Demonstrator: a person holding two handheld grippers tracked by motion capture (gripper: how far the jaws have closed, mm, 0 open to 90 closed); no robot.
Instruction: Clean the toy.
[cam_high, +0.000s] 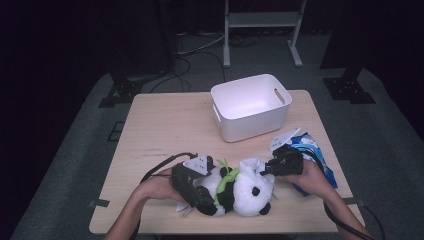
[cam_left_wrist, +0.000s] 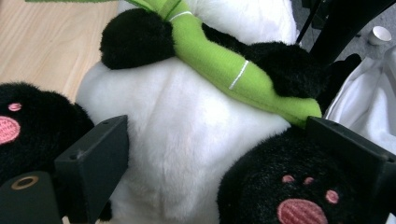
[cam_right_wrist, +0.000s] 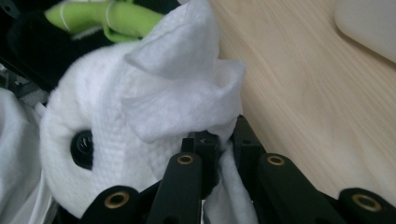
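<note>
High view: toy panda (cam_high: 240, 187) lying near the front edge of the table (cam_high: 165, 125), between the two hands, head toward the right. Left gripper (cam_high: 192, 187) laid across the panda's body; right gripper (cam_high: 270, 167) at the head end, nipping a white cloth (cam_high: 252, 165) bunched against the head. White bin (cam_high: 250, 105) farther back, well apart from the toy. Blue packet (cam_high: 312, 152) just beside the right hand.

Left gripper view: jaws standing wide, one on either side of the white belly (cam_left_wrist: 177, 154), a black foot with pink pads (cam_left_wrist: 299, 196) low between them. Green stalk (cam_left_wrist: 233, 74) slanting across the chest between black paws. Cannot tell whether the pads press into the fur or merely flank it.

Right gripper view: jaws almost fully together, pinched on a fold of the white cloth (cam_right_wrist: 187, 102), which drapes over the panda's head (cam_right_wrist: 88, 154) beside a black button eye. Bare wood to the right.

Handling, as a judgement: soft, light, squashy, nothing breakable. Plush likely to give under the pads and sag at the ends, so best taken around the thick middle with a wide grip, not by an ear or a paw. Cloth limp and thin, easy to lose from a shallow pinch; better caught deep on a doubled fold.
</note>
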